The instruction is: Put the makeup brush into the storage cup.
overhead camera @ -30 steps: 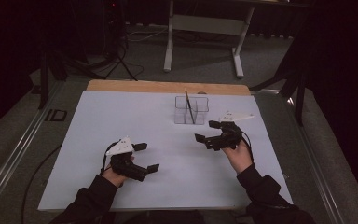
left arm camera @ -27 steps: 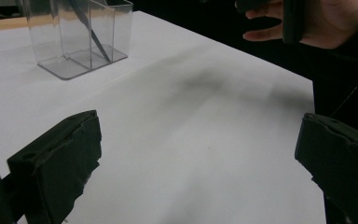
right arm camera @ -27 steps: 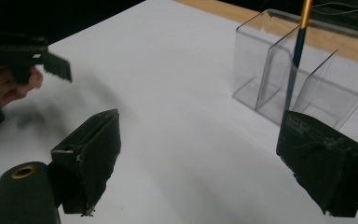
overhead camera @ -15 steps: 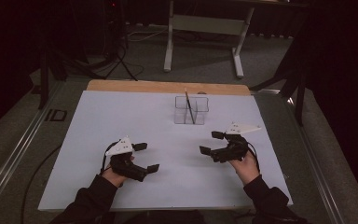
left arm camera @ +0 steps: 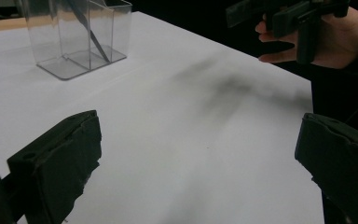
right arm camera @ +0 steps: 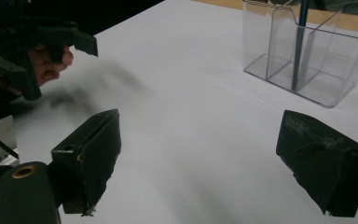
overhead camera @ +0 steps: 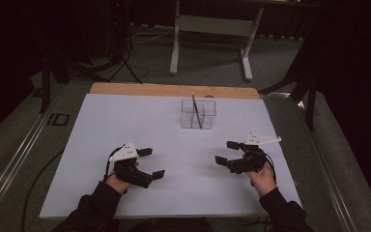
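Observation:
A clear plastic holder (overhead camera: 198, 114) with compartments stands at the far middle of the white table (overhead camera: 125, 121); a dark pencil (overhead camera: 195, 108) leans in it. The holder (left arm camera: 77, 32) and pencil (left arm camera: 87, 30) appear at the upper left of the left gripper view, and the holder (right arm camera: 307, 51) and pencil (right arm camera: 299, 42) at the upper right of the right gripper view. My left gripper (overhead camera: 151, 163) rests near the front left, open and empty. My right gripper (overhead camera: 227, 152) is at the front right, open and empty, well short of the holder.
A wooden strip (overhead camera: 174, 90) shows past the white sheet's far edge. A metal stand (overhead camera: 212, 29) and cables lie on the floor behind the table. The surroundings are dark. The other hand with its gripper (left arm camera: 289, 18) appears in each gripper view.
My right gripper has drawn back from near the holder toward the table's front right. The left gripper has stayed where it was.

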`<act>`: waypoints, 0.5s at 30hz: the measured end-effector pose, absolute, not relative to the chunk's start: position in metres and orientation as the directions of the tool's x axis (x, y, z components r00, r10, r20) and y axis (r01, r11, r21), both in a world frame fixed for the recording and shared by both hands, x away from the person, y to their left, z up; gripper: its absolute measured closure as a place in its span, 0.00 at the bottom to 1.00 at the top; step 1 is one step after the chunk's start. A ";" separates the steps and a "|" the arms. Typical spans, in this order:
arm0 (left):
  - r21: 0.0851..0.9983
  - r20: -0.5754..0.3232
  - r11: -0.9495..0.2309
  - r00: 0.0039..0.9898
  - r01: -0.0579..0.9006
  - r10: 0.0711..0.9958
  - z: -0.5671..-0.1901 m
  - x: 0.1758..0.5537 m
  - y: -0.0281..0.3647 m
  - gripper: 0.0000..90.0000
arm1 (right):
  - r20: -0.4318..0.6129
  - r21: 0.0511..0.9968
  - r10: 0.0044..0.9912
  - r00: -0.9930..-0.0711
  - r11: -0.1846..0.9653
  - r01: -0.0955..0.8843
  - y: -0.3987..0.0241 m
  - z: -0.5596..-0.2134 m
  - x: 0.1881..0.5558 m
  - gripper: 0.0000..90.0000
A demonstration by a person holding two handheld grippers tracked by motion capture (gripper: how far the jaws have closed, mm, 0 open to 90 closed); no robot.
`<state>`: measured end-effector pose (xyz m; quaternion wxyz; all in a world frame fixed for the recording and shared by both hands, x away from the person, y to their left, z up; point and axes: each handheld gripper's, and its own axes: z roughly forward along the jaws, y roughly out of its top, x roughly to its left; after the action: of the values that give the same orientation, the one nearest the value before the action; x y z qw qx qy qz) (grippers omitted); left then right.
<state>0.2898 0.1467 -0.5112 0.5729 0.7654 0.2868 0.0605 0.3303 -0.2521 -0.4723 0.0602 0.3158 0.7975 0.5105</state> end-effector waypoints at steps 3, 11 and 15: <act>0.914 -0.240 -0.166 0.824 0.370 0.513 -0.511 0.290 0.147 0.01 | 0.208 0.849 0.577 -0.790 0.294 0.438 -0.256 -0.475 0.329 0.15; 0.913 -0.240 -0.169 0.825 0.370 0.512 -0.513 0.291 0.148 0.01 | 0.166 0.847 0.610 -0.775 0.314 0.428 -0.261 -0.480 0.325 0.15; 0.914 -0.240 -0.167 0.826 0.369 0.509 -0.513 0.291 0.147 0.01 | 0.158 0.841 0.630 -0.760 0.318 0.438 -0.263 -0.482 0.327 0.15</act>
<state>0.2908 0.1474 -0.5128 0.5772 0.7616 0.2884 0.0607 0.3271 -0.2631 -0.4816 0.1000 0.3315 0.8055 0.4809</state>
